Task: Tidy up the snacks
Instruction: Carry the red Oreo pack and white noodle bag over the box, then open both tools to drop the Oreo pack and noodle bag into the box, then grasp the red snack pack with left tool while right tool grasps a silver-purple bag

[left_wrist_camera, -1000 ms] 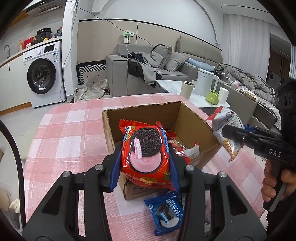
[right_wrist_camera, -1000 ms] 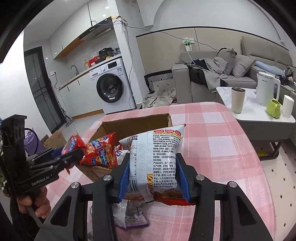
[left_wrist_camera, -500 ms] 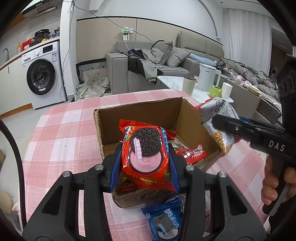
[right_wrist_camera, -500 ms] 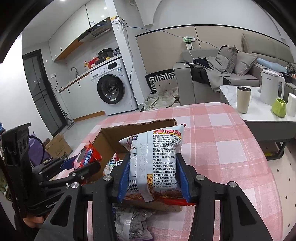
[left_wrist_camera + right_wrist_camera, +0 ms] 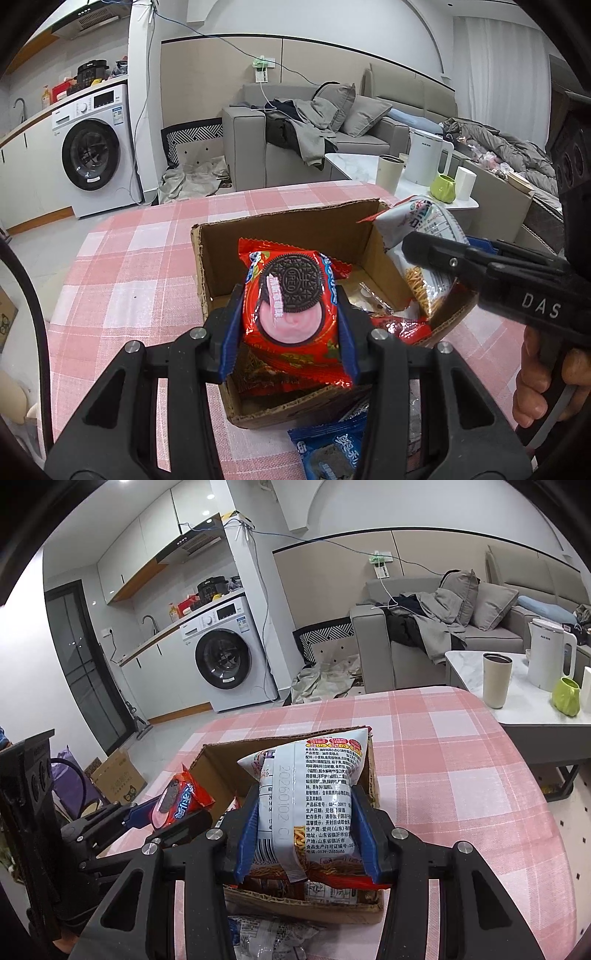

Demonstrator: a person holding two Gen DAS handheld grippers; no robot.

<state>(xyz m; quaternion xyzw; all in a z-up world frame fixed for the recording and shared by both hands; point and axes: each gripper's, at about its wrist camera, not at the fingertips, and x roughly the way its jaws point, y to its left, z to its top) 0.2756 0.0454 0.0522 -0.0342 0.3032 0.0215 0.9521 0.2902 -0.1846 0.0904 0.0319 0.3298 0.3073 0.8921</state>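
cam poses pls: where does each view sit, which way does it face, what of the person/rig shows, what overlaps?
Left wrist: sits behind the left tongs, faces across the box toward the sofa; shows its fingers shut on the Oreo pack, plus the right tongs and right hand.
Right wrist: sits behind the right tongs, faces over the box toward the washer; shows its fingers shut on the noodle bag, plus the left tongs at left.
Shared: box, both packs, plaid table, sofa, washer.

Box (image 5: 291, 236) on table (image 5: 129, 258); cookie pack (image 5: 291, 314) left, noodle bag (image 5: 314, 801) right, above box.
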